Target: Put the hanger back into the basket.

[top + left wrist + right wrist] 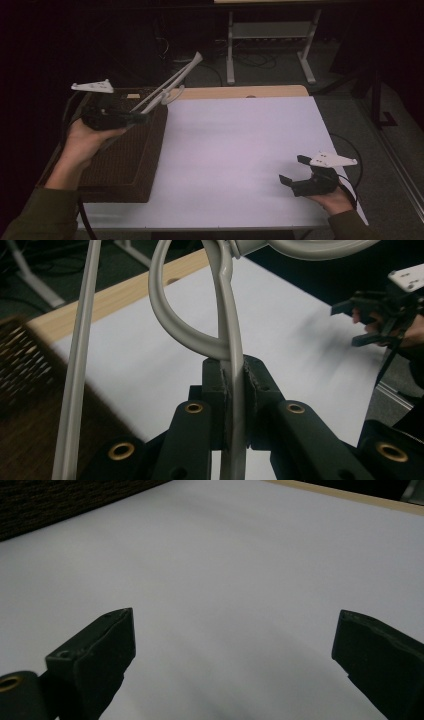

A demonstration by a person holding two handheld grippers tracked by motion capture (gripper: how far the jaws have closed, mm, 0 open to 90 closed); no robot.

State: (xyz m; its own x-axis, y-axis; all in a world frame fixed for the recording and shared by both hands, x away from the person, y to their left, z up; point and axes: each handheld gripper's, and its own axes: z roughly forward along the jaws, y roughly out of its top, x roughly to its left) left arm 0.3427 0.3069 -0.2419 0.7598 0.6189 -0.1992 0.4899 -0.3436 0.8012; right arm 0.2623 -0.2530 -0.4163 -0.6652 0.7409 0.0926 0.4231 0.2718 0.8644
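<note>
Your left gripper [142, 116] has its fingers clenched on a pale grey plastic hanger-like frame [172, 86], possibly a hanger, above the brown woven basket [125, 165] at the counter's [240, 150] left edge. Next, set it down on the counter; your right gripper [295, 170] rests released near the right edge.

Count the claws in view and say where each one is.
2. The left claw is above the dark woven basket, shut on white plastic tongs; the right claw is open near the table's right edge.

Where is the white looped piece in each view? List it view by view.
High view: upper left, slanting up from the left gripper, over the brown basket.
Left gripper view: centre, clamped between the jaws.
Right gripper view: the right gripper stands open over the white sheet.
Shared landmark: the brown basket.
</note>
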